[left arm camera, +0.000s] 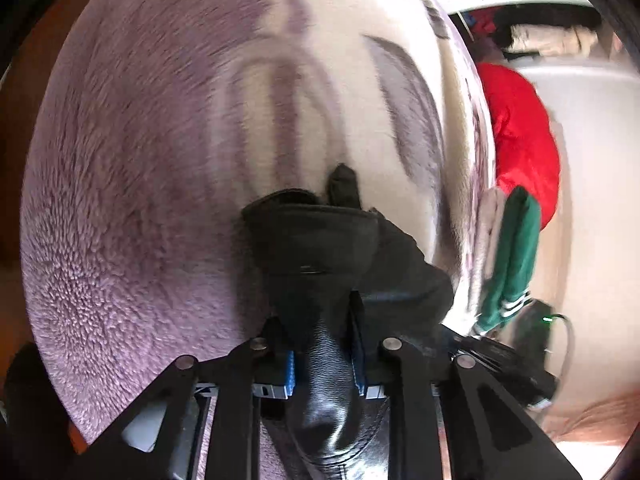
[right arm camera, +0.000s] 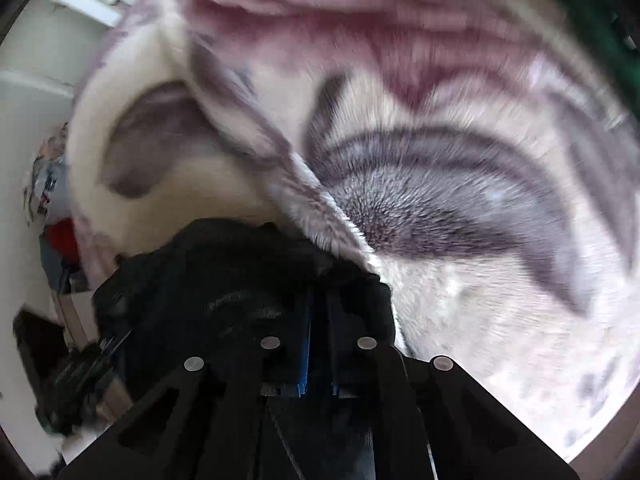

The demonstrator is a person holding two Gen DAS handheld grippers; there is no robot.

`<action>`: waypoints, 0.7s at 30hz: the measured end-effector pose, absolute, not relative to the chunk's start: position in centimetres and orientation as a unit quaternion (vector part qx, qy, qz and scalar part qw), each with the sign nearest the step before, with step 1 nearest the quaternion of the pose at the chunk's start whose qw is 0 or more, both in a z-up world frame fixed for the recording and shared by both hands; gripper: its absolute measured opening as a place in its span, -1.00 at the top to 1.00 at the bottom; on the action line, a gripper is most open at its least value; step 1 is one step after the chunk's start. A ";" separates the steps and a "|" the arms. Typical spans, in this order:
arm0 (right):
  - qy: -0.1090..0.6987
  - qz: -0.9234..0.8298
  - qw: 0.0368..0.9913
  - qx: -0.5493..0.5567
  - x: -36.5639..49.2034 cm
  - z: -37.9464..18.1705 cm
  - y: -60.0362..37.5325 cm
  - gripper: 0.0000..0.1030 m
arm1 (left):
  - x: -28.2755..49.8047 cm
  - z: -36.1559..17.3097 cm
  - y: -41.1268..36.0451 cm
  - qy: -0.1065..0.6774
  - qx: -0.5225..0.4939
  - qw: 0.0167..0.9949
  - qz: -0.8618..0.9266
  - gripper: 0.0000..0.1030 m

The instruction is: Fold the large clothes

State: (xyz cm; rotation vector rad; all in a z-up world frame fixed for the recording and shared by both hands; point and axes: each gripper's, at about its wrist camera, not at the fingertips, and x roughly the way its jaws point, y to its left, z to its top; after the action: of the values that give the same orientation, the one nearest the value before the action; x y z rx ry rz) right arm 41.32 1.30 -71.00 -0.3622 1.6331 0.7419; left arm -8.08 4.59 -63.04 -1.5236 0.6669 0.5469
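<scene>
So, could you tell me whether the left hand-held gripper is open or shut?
Shut: the left hand-held gripper pinches the black garment between its blue pads.

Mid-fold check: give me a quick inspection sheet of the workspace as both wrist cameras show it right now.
Surface: fluffy pink, white and grey patterned blanket fills both views.
Job's things: black garment, bunched and pinched by both grippers.
Clutter: red garment and green garment with white stripes past the blanket's edge.
Grippers: left gripper shut on the black garment; right gripper shut on the same dark fabric.
Cables: thin cable by a black device with a green light.
Surroundings: white furniture or wall; image motion-blurred.
</scene>
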 end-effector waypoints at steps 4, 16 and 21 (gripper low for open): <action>0.715 0.317 0.601 -0.162 41.7 -71.0 2.3 0.91 | -8.9 -62.9 4.6 0.276 -0.703 0.620 0.211 0.47; 0.754 0.316 0.560 0.137 38.1 -65.3 -15.5 -0.64 | -10.5 -63.1 -0.3 0.272 -0.715 0.626 0.154 -0.41; 0.773 0.318 0.505 0.218 34.2 -71.3 -19.5 -0.64 | -8.5 -64.7 0.8 0.276 -0.697 0.641 0.168 -0.51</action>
State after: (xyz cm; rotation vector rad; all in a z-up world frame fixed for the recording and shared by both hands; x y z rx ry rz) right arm 34.15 -19.48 -71.27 0.5265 1.8646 0.7663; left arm -8.49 0.76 -64.72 -1.5893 0.6283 0.3820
